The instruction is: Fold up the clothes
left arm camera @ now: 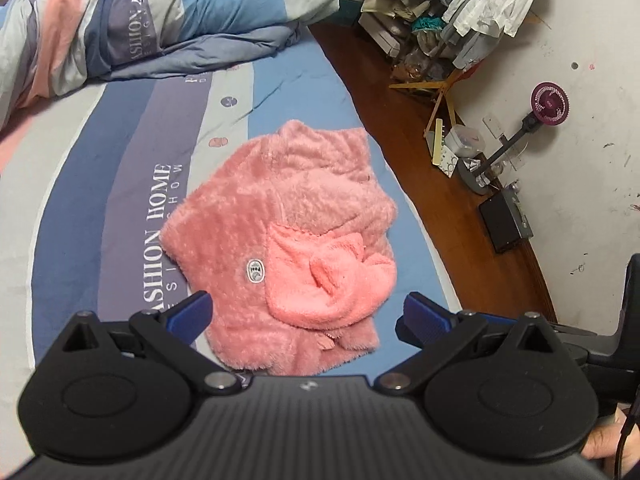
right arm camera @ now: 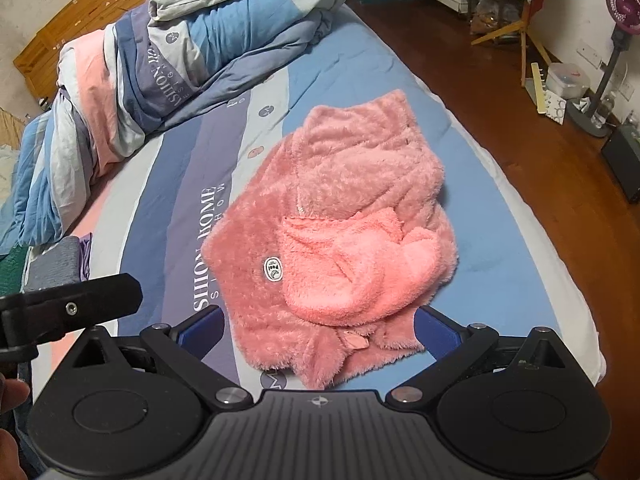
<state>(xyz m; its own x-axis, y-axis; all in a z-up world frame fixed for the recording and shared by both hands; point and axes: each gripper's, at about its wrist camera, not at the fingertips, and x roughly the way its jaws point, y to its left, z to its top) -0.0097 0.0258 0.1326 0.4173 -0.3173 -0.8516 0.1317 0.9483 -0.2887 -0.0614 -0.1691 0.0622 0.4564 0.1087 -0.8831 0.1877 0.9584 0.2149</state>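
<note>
The garment [left arm camera: 280, 220] lies bunched on the bed [left arm camera: 100, 160], partly gathered, not yet a neat fold; most folding is judged outstanding. Left claw [left arm camera: 306, 318] and right claw [right arm camera: 318, 330] are spread wide, nothing gripped.

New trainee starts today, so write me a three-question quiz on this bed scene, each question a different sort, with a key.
1. True or false: the left gripper is shut on the pink fleece top.
2. Multiple choice: the top lies on A) the wooden floor, B) the striped bedsheet, C) the crumpled quilt.
3. Fill in: the small oval label on the top is mostly ____ in colour.

Key
1. False: both it and the right gripper are open, holding nothing.
2. B
3. White
</note>
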